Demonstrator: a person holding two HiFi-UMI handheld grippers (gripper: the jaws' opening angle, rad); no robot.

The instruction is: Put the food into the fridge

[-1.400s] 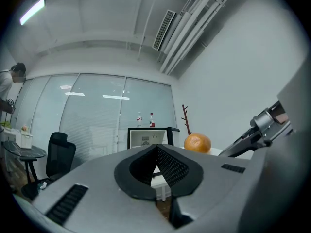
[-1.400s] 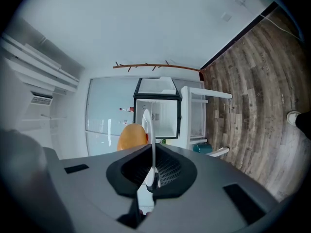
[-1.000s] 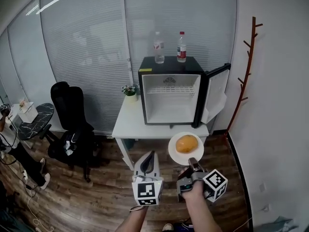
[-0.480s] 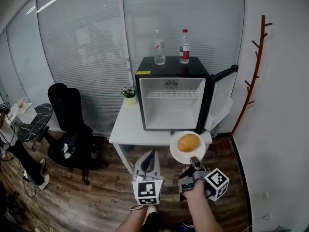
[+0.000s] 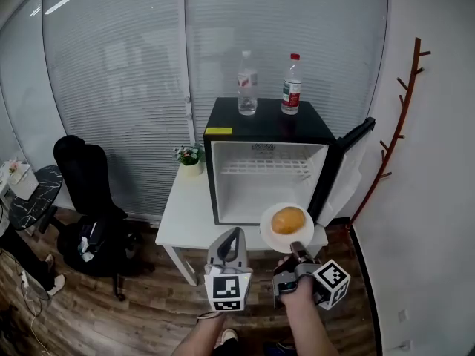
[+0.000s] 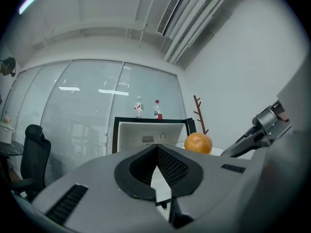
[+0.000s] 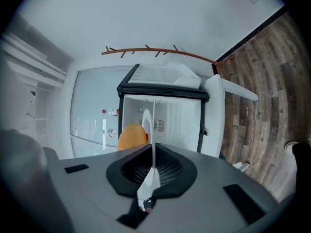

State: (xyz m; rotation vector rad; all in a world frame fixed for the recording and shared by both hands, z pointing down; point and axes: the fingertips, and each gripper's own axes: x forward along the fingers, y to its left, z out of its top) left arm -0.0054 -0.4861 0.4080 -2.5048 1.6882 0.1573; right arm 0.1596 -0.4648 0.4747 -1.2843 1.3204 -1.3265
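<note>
A round orange food [image 5: 289,219] lies on a white plate [image 5: 275,235]. My right gripper [image 5: 297,251] is shut on the plate's near rim and holds it level in front of the lower right of the open black mini fridge [image 5: 256,119]. The fridge's white inside [image 5: 252,188] is empty, with one wire shelf. In the right gripper view the plate [image 7: 153,125] runs edge-on between the jaws, with the food [image 7: 131,137] to its left. My left gripper [image 5: 233,237] hangs shut and empty, left of the plate. In the left gripper view [image 6: 156,147] the food [image 6: 198,142] shows to the right.
The fridge stands on a white table [image 5: 182,215] with its door [image 5: 349,158] swung open to the right. Two water bottles [image 5: 247,93] [image 5: 292,85] stand on top. A small potted plant [image 5: 191,159] sits at its left. A black office chair [image 5: 85,191] is at the left, a coat rack [image 5: 397,124] at the right wall.
The view has closed in on the fridge, which now looks larger and nearer. The plate with the food has come up to the fridge's opening. Both grippers stay shut.
</note>
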